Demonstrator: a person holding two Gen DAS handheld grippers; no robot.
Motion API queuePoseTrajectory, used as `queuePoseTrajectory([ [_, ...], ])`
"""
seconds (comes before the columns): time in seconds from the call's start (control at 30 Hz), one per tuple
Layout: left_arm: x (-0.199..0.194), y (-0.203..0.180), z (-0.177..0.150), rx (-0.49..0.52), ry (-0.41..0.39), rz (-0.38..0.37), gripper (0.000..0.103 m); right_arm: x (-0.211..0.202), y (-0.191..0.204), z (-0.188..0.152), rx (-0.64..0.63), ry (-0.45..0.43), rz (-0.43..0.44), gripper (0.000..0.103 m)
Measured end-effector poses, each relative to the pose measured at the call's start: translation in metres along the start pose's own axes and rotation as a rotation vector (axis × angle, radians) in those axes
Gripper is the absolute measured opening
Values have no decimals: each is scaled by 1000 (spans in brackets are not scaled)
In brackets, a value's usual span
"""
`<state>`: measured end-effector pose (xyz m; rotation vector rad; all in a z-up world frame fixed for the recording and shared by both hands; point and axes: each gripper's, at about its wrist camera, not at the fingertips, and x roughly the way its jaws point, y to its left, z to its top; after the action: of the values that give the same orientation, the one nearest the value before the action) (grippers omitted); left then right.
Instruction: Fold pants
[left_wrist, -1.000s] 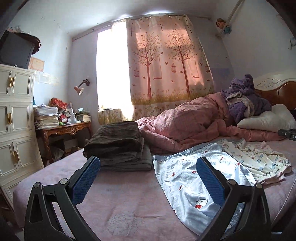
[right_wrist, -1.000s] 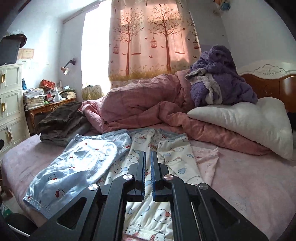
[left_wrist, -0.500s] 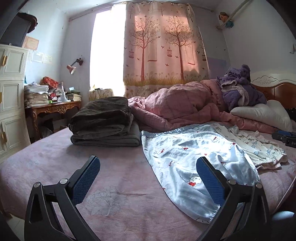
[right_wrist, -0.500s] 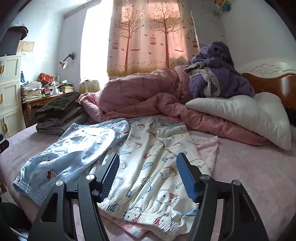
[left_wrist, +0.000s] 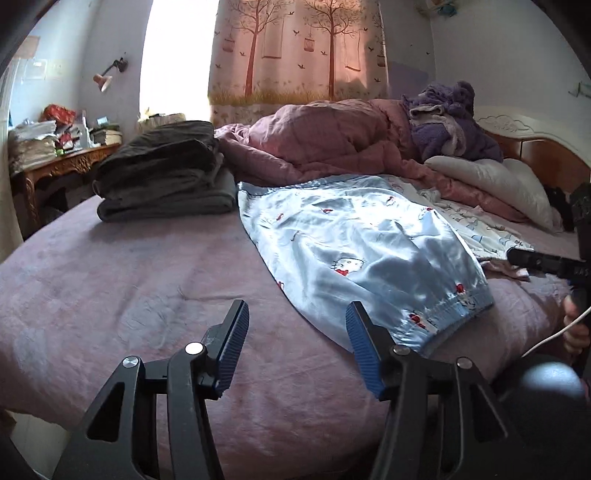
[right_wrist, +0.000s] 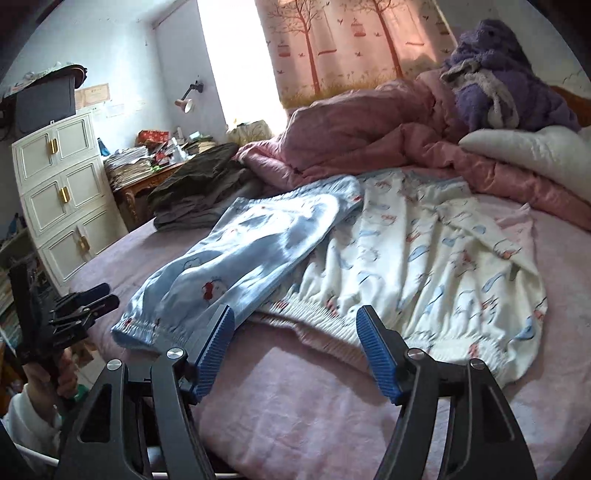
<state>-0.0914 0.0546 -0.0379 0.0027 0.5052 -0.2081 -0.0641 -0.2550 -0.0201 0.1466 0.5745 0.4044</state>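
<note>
Light blue satin pants (left_wrist: 354, 251) with a cartoon print lie flat on the pink bed, waistband toward me; they also show in the right wrist view (right_wrist: 251, 254). White printed pants (right_wrist: 436, 266) lie beside and partly under them, over a pink garment. My left gripper (left_wrist: 295, 347) is open and empty, just short of the blue waistband's left corner. My right gripper (right_wrist: 295, 350) is open and empty, above the bedsheet in front of the white pants' waistband. The left gripper also shows at the left edge of the right wrist view (right_wrist: 88, 302).
A stack of folded dark clothes (left_wrist: 162, 177) sits at the far left of the bed. A rumpled pink quilt (left_wrist: 332, 140), a purple fleece pile (left_wrist: 450, 122) and a white pillow (left_wrist: 495, 188) fill the back. A white cabinet (right_wrist: 59, 199) and cluttered desk (left_wrist: 59, 162) stand left.
My right gripper went from shut to open and drew back toward the bed's near edge. My left gripper moved lower and closer to the blue waistband, its fingers narrowing somewhat.
</note>
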Motion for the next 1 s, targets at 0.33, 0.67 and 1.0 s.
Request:
queuePoseTrajectory([
  [0.33, 2, -20, -17, 187, 62, 59, 45, 36, 28, -16, -49, 204, 148, 43],
  [0.67, 9, -26, -28, 420, 79, 117, 42, 38, 77, -27, -550, 186, -105, 44],
  [1.0, 19, -36, -27, 662, -37, 71, 69, 51, 98, -27, -885, 187, -132, 67],
])
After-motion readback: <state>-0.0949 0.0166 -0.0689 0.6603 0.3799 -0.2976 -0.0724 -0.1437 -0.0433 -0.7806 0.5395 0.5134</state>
